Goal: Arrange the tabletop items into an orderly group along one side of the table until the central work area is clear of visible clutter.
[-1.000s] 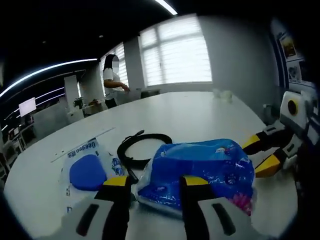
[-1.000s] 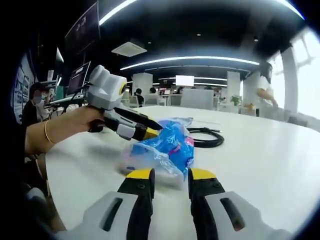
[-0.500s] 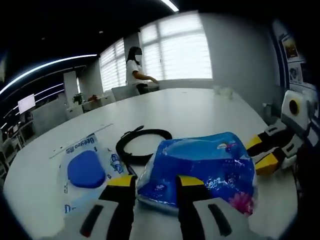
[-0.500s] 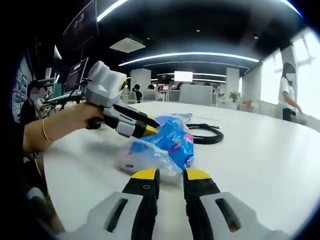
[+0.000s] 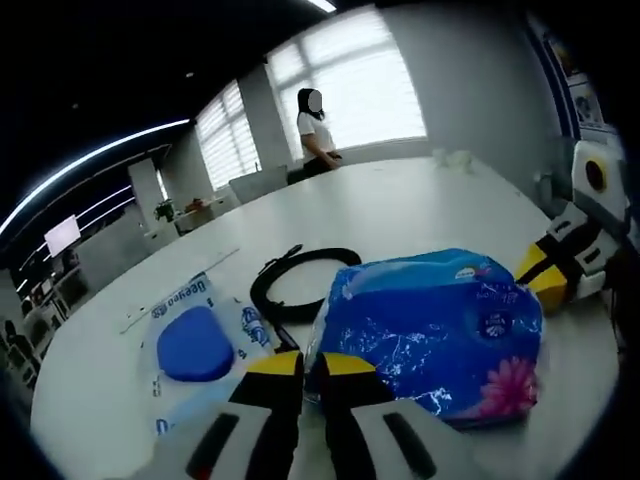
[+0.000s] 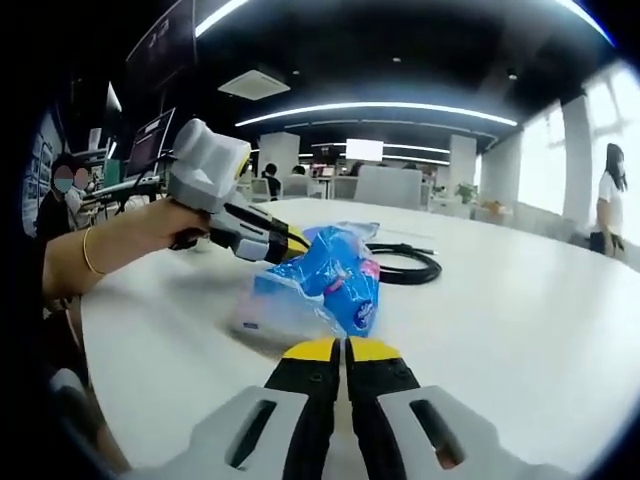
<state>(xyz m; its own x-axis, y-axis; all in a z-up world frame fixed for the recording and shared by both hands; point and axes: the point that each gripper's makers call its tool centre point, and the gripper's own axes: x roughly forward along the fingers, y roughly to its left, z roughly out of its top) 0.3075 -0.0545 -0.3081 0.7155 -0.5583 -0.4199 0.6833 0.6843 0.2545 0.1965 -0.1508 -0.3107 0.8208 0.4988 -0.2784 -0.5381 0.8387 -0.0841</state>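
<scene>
Blue plastic is the main thing here: a crinkly blue pack point(image 5: 435, 335) with a pink flower print sits on the white table point(image 5: 420, 205), filling the 3 to 5 o'clock part of the left gripper view. Contents can't be made out through the wrapper. The left gripper point(image 5: 305, 365) has its yellow-tipped jaws pinched nearly together right at the pack's near edge, and it looks like a bit of wrapper is nipped between them (hard to be sure at this angle).

At 8 o'clock from the pack lies a flat wipes packet point(image 5: 195, 335) with a blue oval lid, and a coiled black cable point(image 5: 300, 280) rests at about 11 o'clock, just behind both. The other tong pokes in from 3 o'clock, its tips touching the pack's far side.

In the right gripper view the right gripper point(image 6: 345, 350) has its jaws closed flat against each other with nothing visible between them, just short of the pack point(image 6: 320, 285). The left tong, held in a hand point(image 6: 150, 225) with a bracelet, comes in from 10 o'clock onto the pack, cable point(image 6: 405, 265) beyond at 1 o'clock
</scene>
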